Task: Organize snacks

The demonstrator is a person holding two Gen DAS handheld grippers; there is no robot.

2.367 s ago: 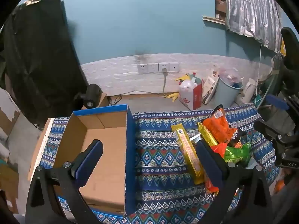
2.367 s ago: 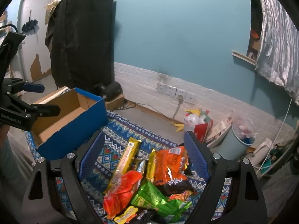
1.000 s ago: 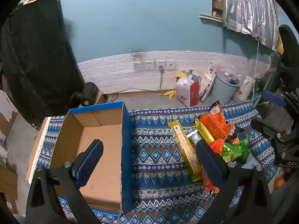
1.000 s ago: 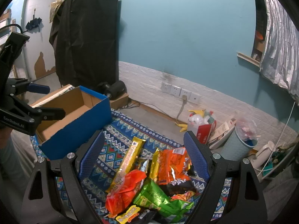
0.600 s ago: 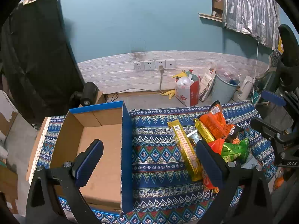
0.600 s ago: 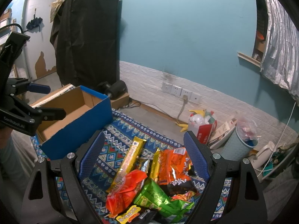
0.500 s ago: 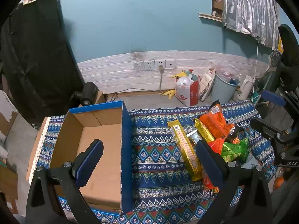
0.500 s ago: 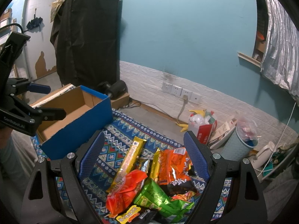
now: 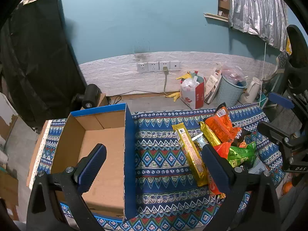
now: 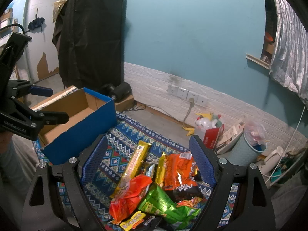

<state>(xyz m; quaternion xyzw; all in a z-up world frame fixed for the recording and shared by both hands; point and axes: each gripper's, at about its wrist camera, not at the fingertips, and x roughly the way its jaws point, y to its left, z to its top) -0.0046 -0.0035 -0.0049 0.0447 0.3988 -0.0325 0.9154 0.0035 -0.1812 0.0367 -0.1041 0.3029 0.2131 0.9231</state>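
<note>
Below the wide-open right claw point(image 10: 147, 163), the heaped snack packets point(image 10: 154, 188) overlap, so closing could pinch two slippery wrappers and drop one.

Each claw, the left claw point(image 9: 153, 162) and the right claw point(image 10: 148, 160), is built of black angular arms fastened with silver screws. Textured blue pads point(image 9: 92, 167) are fitted to the fingers. "GenRobot.AI" is printed in white on the left one.

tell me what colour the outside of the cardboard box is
Blue outside, plain brown inside; clearest in the right wrist view.
</note>
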